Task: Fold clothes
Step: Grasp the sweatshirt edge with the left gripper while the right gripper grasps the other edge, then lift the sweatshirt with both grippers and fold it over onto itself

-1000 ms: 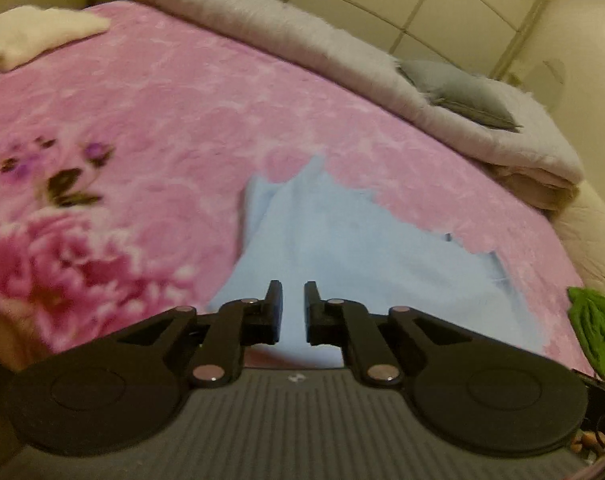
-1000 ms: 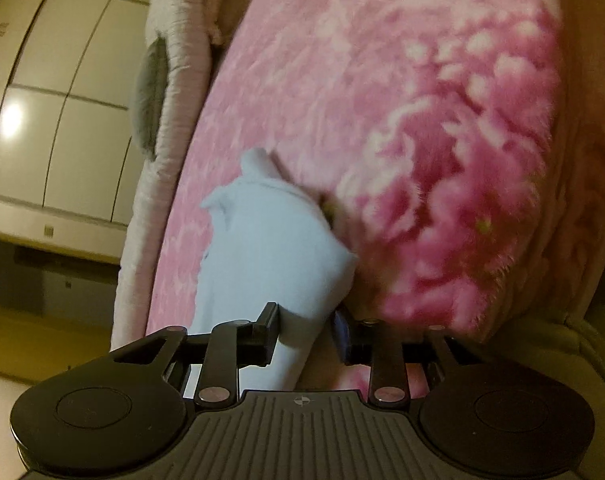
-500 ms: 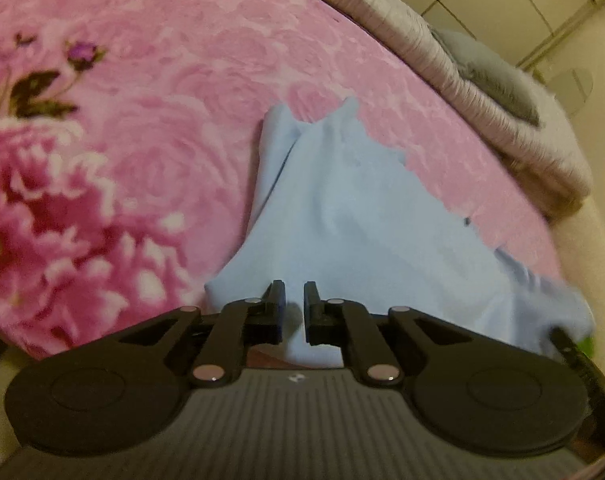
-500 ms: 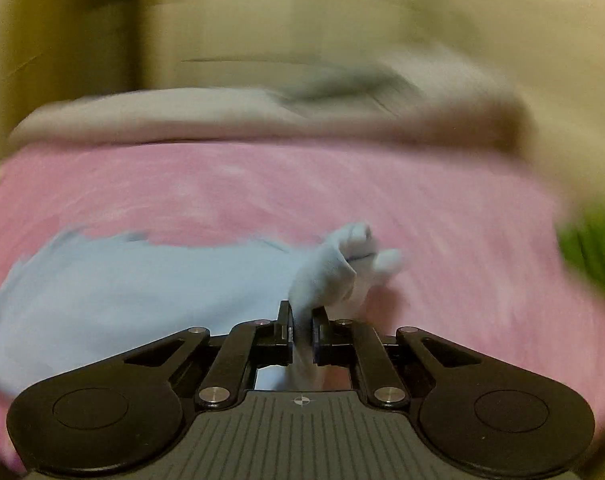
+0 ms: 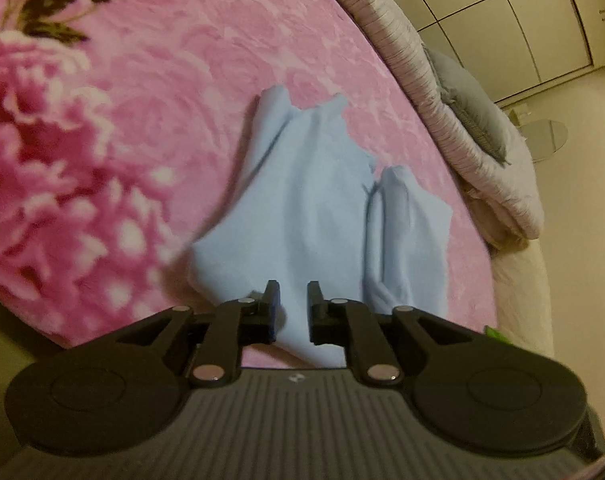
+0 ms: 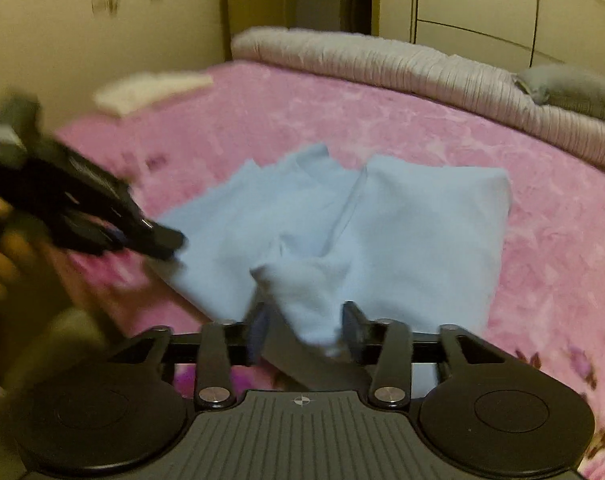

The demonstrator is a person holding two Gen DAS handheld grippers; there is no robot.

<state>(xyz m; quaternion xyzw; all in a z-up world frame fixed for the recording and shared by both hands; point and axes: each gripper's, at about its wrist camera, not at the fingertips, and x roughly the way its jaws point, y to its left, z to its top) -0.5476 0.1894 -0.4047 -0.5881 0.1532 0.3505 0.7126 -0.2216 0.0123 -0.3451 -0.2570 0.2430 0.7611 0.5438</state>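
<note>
On the pink blanket (image 6: pixel 442 128) the blue garment (image 6: pixel 382 232) lay part-folded, long axis running away from both grippers — left gripper (image 5: pixel 289 304) narrowly parted at its near-left hem, right gripper (image 6: pixel 304 328) wide open, cloth between its jaws.

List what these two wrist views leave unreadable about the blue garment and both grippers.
- Light blue garment: its near hem is hidden behind the left gripper body in the left wrist view, so any grip on the cloth is unclear.
- Right gripper: fingers apart, cloth draped between them; contact unreadable.
- Left gripper seen from the right wrist view: motion-blurred, fingertips indistinct.
- Green item: cut off behind the gripper body, unidentifiable.
</note>
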